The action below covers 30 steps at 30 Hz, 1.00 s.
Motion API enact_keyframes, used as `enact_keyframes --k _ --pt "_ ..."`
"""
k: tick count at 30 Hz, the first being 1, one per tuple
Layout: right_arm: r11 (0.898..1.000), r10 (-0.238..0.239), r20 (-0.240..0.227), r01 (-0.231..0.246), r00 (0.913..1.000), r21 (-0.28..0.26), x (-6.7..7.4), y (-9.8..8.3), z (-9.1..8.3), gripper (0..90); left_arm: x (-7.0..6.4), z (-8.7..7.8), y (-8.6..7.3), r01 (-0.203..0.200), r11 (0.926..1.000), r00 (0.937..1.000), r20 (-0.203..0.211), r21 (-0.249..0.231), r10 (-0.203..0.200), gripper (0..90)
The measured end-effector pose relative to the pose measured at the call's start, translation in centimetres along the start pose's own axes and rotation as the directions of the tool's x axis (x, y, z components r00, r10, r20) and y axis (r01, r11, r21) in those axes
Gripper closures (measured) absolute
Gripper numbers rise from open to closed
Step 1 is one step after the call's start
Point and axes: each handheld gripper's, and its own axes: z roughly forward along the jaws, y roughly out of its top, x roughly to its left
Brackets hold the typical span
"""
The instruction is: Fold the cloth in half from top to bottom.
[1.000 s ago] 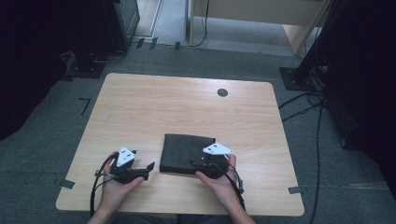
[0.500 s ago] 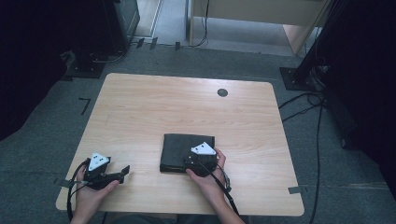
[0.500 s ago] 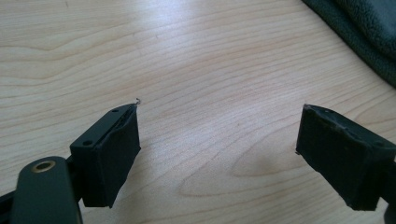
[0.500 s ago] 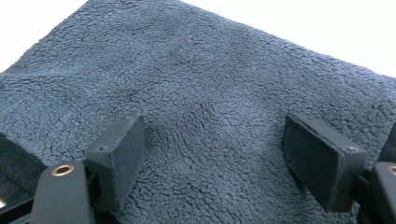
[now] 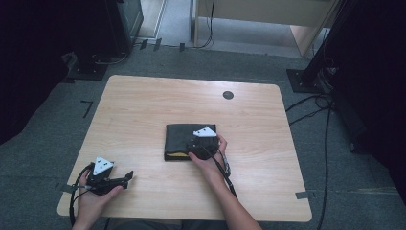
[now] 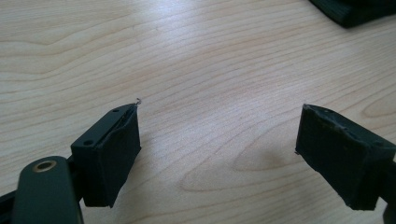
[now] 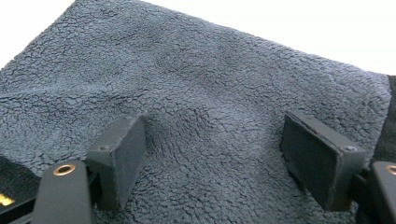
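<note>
A dark grey fleecy cloth (image 5: pixel 179 138), folded into a square, lies at the middle of the wooden table (image 5: pixel 191 100). My right gripper (image 5: pixel 195 140) hovers over the cloth's right half. In the right gripper view the cloth (image 7: pixel 210 84) spreads under the gripper (image 7: pixel 215 158). Its jaws have just been opening and stand open, with the pile beneath them and nothing pinched. My left gripper (image 5: pixel 125 178) rests near the table's front left corner, well away from the cloth. The left gripper (image 6: pixel 217 144) is open over bare wood (image 6: pixel 187 56), with a corner of the cloth (image 6: pixel 355 11) far off.
A round black grommet (image 5: pixel 228 95) sits in the tabletop near the far edge. Black stand bases (image 5: pixel 88 72) and cables (image 5: pixel 311 115) lie on the grey carpet around the table. A yellow tag (image 5: pixel 177 154) peeks from the cloth's near edge.
My left hand slid left toward the front left corner, then stopped. My right gripper moved left and away from the person, from the cloth's near right edge onto its top.
</note>
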Motion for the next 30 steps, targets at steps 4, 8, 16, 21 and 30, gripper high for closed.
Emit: enact_keyframes --k 4,8,16,21,30 --pt "1.0 0.007 0.011 -0.007 0.9999 -0.001 -0.6 1.3 1.5 22.1 -0.1 0.1 0.0 -0.005 1.0 1.0 0.005 0.005 0.005 13.8" --pt "1.0 0.01 0.022 -0.01 0.9997 -0.007 -1.3 2.3 2.8 22.1 0.0 0.2 0.0 -0.003 1.0 0.9999 0.017 0.005 0.003 13.9" --pt "1.0 0.008 0.011 -0.008 0.9999 -0.008 -2.2 3.4 4.0 21.4 0.3 0.1 -0.1 0.024 0.9997 0.9991 0.034 0.002 -0.024 13.9" --pt "1.0 0.012 0.014 -0.012 0.9998 -0.01 -2.4 2.8 2.9 16.1 0.2 0.2 -0.1 0.018 0.9998 0.9994 0.03 0.003 -0.018 13.9" --pt "1.0 0.002 -0.013 -0.003 0.9999 -0.027 -3.0 1.2 1.1 14.9 0.0 0.3 0.0 0.005 1.0 0.9999 0.015 0.006 -0.005 14.2"
